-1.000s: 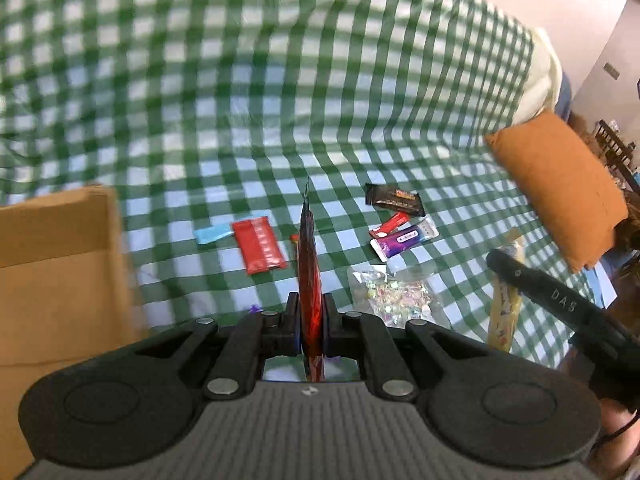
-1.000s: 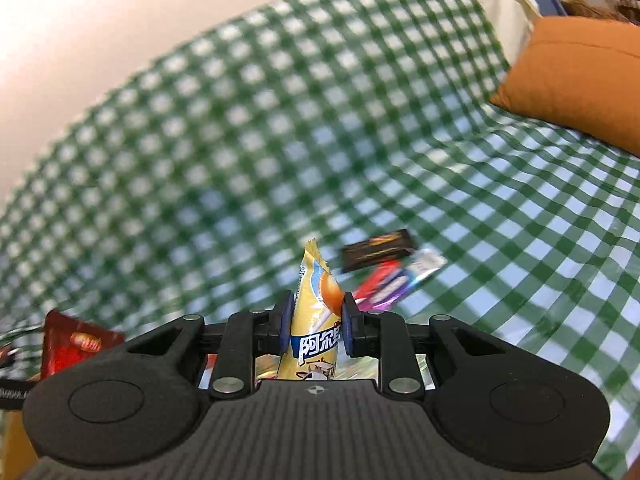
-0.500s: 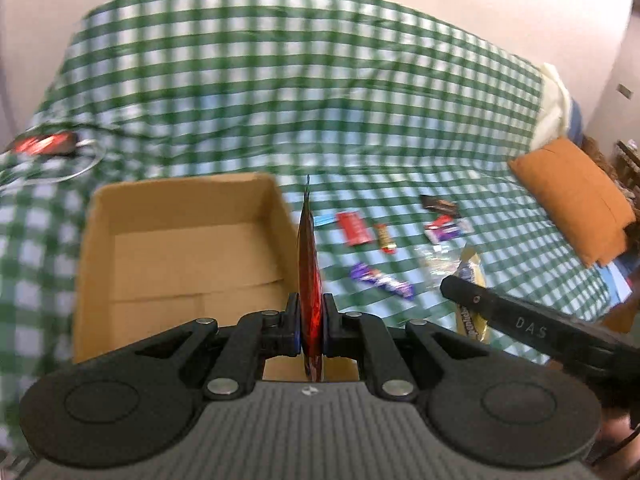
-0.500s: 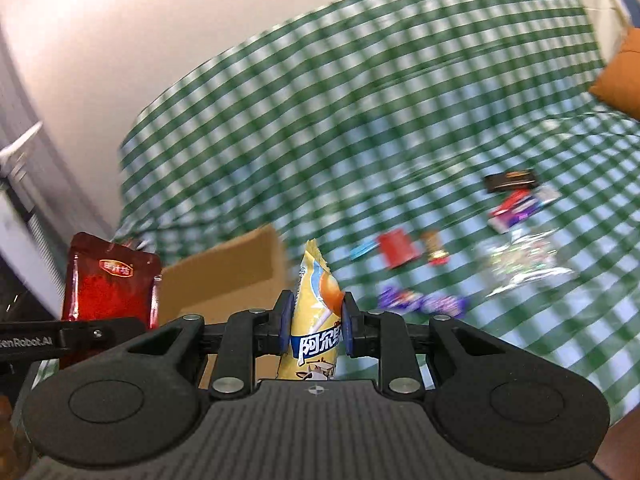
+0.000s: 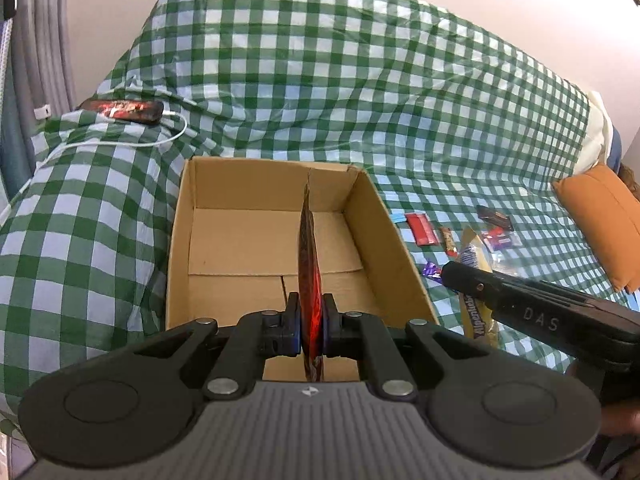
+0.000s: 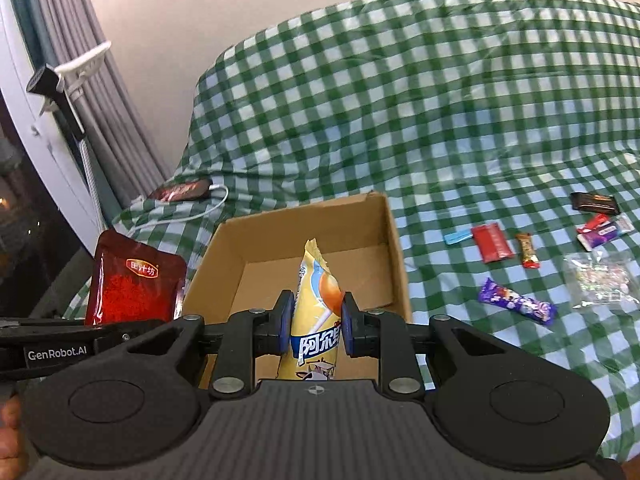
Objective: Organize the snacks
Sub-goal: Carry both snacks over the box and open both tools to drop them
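My left gripper (image 5: 311, 326) is shut on a red snack pouch (image 5: 309, 264), held edge-on above the near side of an open cardboard box (image 5: 376, 216). The pouch shows flat in the right wrist view (image 6: 134, 284). My right gripper (image 6: 313, 326) is shut on a yellow Alpenliebe candy bag (image 6: 316, 304), held above the near edge of the box (image 6: 396, 240). The box floor looks bare. Loose snacks lie on the checked cloth right of the box: a red packet (image 6: 493, 242), a purple bar (image 6: 518, 306), a dark bar (image 6: 594, 203).
The green checked cloth (image 5: 360, 80) covers a sofa. A phone (image 5: 124, 111) with a white cable lies at the back left. An orange cushion (image 5: 604, 220) sits at the right. A clear candy bag (image 6: 604, 282) lies near the purple bar. Curtains (image 6: 72, 60) hang left.
Both grippers have swung left with their snacks, from over the loose snacks to over the cardboard box, which now fills the middle of both views.
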Tool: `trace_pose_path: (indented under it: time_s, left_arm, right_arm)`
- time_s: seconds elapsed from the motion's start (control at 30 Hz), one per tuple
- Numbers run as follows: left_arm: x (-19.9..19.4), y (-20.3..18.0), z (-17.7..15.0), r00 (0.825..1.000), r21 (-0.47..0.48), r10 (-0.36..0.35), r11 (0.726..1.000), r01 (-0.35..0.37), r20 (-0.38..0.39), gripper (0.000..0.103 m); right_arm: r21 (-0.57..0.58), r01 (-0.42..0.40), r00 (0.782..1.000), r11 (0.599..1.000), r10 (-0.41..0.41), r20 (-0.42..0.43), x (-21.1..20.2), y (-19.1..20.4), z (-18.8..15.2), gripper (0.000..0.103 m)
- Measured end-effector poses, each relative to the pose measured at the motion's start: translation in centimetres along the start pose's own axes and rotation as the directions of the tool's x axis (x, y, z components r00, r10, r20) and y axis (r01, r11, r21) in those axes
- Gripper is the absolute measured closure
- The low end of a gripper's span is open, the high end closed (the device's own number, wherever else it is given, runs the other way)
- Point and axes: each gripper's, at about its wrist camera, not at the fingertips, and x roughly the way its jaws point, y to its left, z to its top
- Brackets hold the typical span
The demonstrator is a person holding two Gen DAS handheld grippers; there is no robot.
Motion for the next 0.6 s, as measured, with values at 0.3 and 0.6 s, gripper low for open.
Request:
trace_pose_path:
  time_s: [0.3, 0.6]
  left_arm:
    - [3.6, 1.5, 0.5, 0.999, -0.004, 0.024, 1.0, -0.024, -0.046, 0.093]
    - [6.8, 1.9, 1.6, 0.997, 0.009, 0.031, 0.999, -0.03, -0.07, 0.093]
  right_arm:
    - [-0.023, 0.02, 0.998, 1.0, -0.021, -0.057, 4.5, -0.1, 0.1, 0.077]
    - [-0.029, 0.046, 0.996, 0.999, -0.048, -0.082, 8.0, 0.1, 0.2, 0.077]
